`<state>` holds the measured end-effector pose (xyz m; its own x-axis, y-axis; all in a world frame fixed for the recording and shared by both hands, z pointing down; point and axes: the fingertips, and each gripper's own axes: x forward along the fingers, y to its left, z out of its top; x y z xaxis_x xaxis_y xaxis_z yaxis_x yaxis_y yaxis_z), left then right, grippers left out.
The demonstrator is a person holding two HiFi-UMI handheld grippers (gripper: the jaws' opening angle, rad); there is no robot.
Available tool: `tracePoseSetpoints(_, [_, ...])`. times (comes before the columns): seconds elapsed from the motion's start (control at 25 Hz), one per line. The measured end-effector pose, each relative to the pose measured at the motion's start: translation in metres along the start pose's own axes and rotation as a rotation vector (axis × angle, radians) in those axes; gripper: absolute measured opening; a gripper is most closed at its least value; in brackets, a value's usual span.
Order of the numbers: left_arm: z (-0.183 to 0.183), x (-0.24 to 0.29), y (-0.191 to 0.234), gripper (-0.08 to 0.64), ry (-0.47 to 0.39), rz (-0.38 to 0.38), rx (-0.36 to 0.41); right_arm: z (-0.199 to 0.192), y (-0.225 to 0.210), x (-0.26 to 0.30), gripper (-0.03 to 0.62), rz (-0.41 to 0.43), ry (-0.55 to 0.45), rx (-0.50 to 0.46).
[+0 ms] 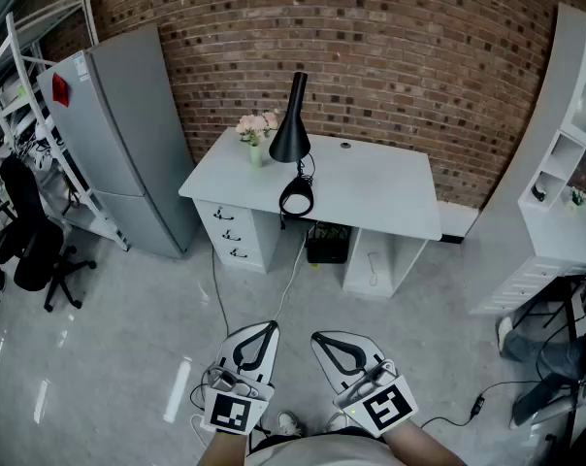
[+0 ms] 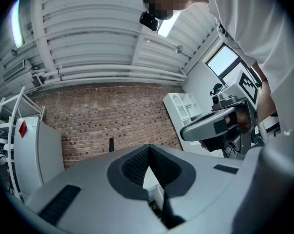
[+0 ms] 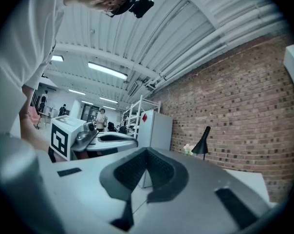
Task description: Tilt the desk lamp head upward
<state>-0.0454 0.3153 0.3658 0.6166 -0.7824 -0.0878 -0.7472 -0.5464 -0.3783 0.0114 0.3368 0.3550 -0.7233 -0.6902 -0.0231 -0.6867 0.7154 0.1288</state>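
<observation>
Head view is showing a tall black desk lamp with a cone head [image 1: 291,129] standing on the white desk [image 1: 380,187], far away by the brick wall. Its cone head is pointing down. The left gripper [image 1: 270,326] and the right gripper [image 1: 317,338] are hanging near the person, well apart from the lamp. Both pairs of jaws are pressed together and are gripping nothing.

I think the person is needing to walk closer first, then open one pair of jaws. One gripper could be holding the round black base [image 1: 297,199] down while the other is pushing the cone up slowly, so the lamp is not tipping.

A small pale vase [image 1: 255,154] is holding pink flowers [image 1: 256,124] just left of the lamp, so care is needed there. The white desk drawers [image 1: 230,233] are staying shut, hiding what is inside.
</observation>
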Motion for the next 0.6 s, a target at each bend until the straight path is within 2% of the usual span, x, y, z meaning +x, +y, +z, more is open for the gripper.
tracePoseSetpoints(0.16, [0.001, 0.004, -0.003, 0.005, 0.009, -0.006, 0.028, -0.001, -0.005, -0.004, 0.017, 0.001, 0.008, -0.036])
tracePoseSetpoints(0.6, [0.013, 0.023, -0.034, 0.005, 0.028, -0.020, 0.058, -0.004, -0.024, -0.039, 0.015, 0.006, 0.004, -0.019])
